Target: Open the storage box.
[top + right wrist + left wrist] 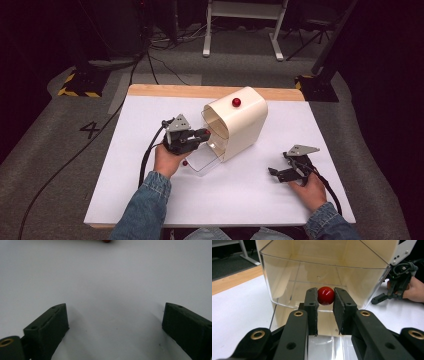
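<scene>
Gripping a red ball (325, 295) between its two black jaws, the left claw (325, 305) is clenched on that ball at the mouth of the clear drawer (287, 285). In the left gripper view the ball sits at the jaw tips, touching both pads, level with the drawer's front rim. In the high view the left claw (202, 134) is at the open front of the cream dispenser housing (242, 125), with the clear drawer (205, 160) pulled out beneath it onto the white counter (250, 190).

A second red ball (236, 102) rests on top of the housing. A small red item (185, 163) lies on the counter just beside the left hand (167, 159); its form is too small to tell.

The right claw (280, 172) rests on the counter well apart from the housing, to its right, held by the right hand (310, 190). In the right gripper view its jaws stand wide apart, released, with bare white counter (112, 290) between them.

Readable writing: a numeral "4" (90, 130) is marked on the grey floor left of the counter. No legible brand or label appears on the housing.
</scene>
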Demonstrator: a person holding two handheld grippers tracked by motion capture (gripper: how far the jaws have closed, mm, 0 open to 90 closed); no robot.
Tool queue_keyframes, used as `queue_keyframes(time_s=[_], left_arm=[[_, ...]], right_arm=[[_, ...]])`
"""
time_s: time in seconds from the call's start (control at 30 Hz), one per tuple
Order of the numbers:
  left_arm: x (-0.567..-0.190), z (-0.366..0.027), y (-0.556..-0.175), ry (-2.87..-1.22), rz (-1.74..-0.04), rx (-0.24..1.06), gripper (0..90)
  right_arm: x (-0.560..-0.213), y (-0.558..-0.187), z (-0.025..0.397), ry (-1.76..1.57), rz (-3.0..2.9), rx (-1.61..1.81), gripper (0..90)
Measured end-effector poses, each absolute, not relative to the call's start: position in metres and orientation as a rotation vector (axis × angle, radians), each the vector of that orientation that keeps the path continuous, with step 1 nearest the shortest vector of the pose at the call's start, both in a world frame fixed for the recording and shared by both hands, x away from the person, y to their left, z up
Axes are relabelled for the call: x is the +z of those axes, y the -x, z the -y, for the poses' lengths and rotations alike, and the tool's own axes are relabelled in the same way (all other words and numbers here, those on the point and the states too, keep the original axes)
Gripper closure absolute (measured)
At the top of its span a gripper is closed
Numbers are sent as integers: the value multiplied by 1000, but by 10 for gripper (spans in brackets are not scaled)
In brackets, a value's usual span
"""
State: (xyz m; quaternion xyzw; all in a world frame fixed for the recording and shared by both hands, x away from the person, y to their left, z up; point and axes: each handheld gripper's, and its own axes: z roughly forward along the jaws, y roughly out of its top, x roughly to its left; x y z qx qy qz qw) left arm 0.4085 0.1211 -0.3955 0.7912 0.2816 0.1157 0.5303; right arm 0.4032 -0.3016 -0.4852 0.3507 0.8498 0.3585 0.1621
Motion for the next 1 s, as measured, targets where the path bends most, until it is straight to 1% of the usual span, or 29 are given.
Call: queue_keyframes(time_s=[0.23, 0.33, 0.5, 0.77, 0.9, 0.93, 0.97, 1.0], left_arm=[[-393, -142, -389, -1890, -682, 294, 739], [-392, -153, -379, -1865, -692, 300, 739], [-391, -162, -369, -1869, -701, 323, 739], [-394, -166, -366, -1878, -707, 325, 738], [-397, -167, -366, -1886, -710, 303, 732], [-398, -168, -366, -1889, -712, 301, 726], [-399, -169, -366, -1885, -712, 301, 661], [-399, -169, -366, -1889, -715, 301, 629]], right_arm=[[-485, -403, 302, -997, -2425, 1025, 75], [-485, -403, 302, -995, -2425, 1026, 76], [-485, -403, 302, -997, -2427, 1026, 76], [-485, -403, 302, -998, -2427, 1027, 76], [-485, -403, 302, -997, -2427, 1027, 76], [-485, -403, 302, -998, -2427, 1027, 77], [-485, -403, 302, -998, -2427, 1027, 76], [-485, -403, 302, -997, -2427, 1027, 76]])
